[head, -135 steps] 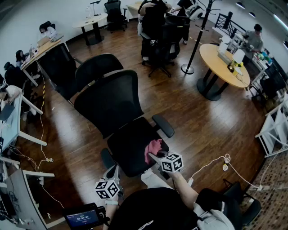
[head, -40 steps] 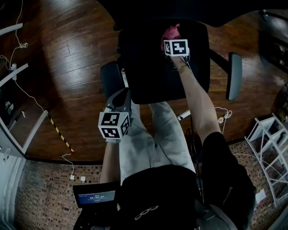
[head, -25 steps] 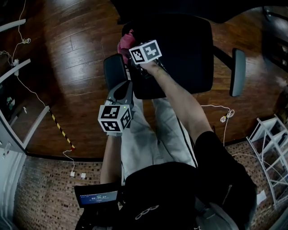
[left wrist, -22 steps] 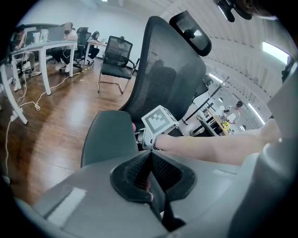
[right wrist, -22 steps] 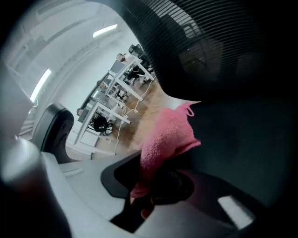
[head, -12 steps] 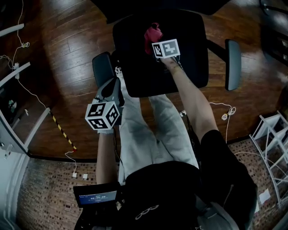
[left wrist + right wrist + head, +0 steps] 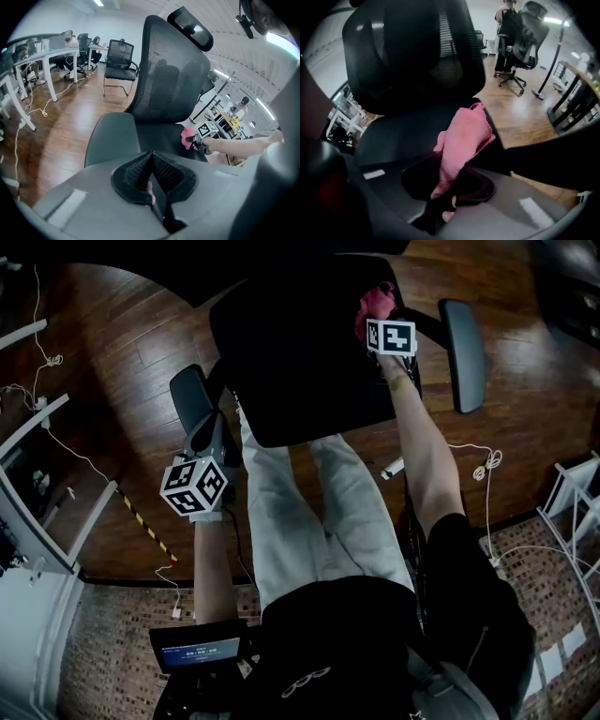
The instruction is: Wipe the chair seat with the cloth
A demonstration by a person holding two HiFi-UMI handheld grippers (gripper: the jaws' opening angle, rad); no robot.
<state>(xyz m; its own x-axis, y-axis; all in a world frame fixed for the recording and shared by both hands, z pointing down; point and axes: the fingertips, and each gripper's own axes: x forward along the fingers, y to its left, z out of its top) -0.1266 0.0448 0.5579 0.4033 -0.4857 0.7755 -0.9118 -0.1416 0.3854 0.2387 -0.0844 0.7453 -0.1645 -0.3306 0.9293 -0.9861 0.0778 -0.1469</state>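
Note:
The black chair seat [image 7: 300,343] lies in front of my knees. My right gripper [image 7: 380,317] is shut on the pink cloth [image 7: 375,302] and presses it on the seat's far right part, close to the right armrest [image 7: 462,352]. In the right gripper view the cloth [image 7: 464,138] hangs out of the right gripper [image 7: 446,182] over the seat [image 7: 403,138]. My left gripper [image 7: 208,427] is shut on nothing beside the left armrest [image 7: 190,395]. In the left gripper view the left gripper [image 7: 151,158] points over that armrest [image 7: 110,136] towards the cloth [image 7: 187,138].
The mesh chair back [image 7: 168,70] rises behind the seat. My legs [image 7: 309,512] stand against the seat's front edge. Cables [image 7: 483,465] lie on the wooden floor, and a white shelf [image 7: 577,512] is at the right. Desks, chairs and people [image 7: 70,42] are far off.
My right gripper has swept the cloth across the seat, from its left edge a second ago through the middle to the right side. The left gripper stayed by the left armrest.

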